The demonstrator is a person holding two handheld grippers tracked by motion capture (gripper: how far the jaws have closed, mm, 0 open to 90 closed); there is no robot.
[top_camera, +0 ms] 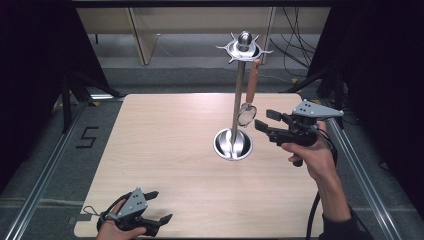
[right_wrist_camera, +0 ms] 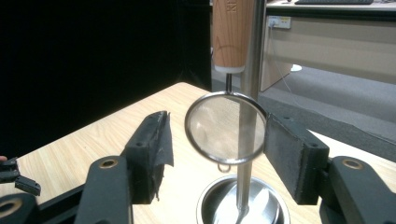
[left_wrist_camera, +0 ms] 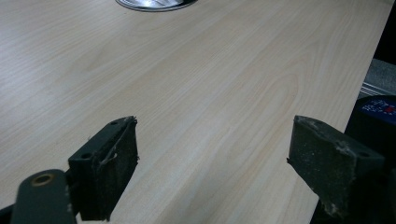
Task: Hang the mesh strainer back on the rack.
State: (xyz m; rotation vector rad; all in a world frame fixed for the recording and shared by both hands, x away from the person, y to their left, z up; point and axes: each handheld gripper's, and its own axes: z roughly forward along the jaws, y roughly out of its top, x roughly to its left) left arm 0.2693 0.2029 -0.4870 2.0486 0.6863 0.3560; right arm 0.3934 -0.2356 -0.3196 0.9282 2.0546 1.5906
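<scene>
A metal utensil stand (top_camera: 239, 95) rises from a round dished base (top_camera: 233, 144) set right of centre on the wooden table (top_camera: 165, 150), nearer the far edge than the near one. Its crown of hooks (top_camera: 244, 49) carries a small mesh strainer (top_camera: 247, 114) with a wooden handle (top_camera: 252, 80), which hangs head-down beside the pole.

The right gripper (top_camera: 265, 120), held level near the table's right edge, points at the strainer head. In the right gripper view the round sieve (right_wrist_camera: 226, 128) sits between the two pads (right_wrist_camera: 154, 154); the jaws stand wide, the right one at or just behind the rim, the left one clear of it, so the strainer hangs free.

The left gripper (top_camera: 159, 206) rests at the near-left corner of the table, jaws spread wide over bare wood (left_wrist_camera: 210, 93), nothing between them.
</scene>
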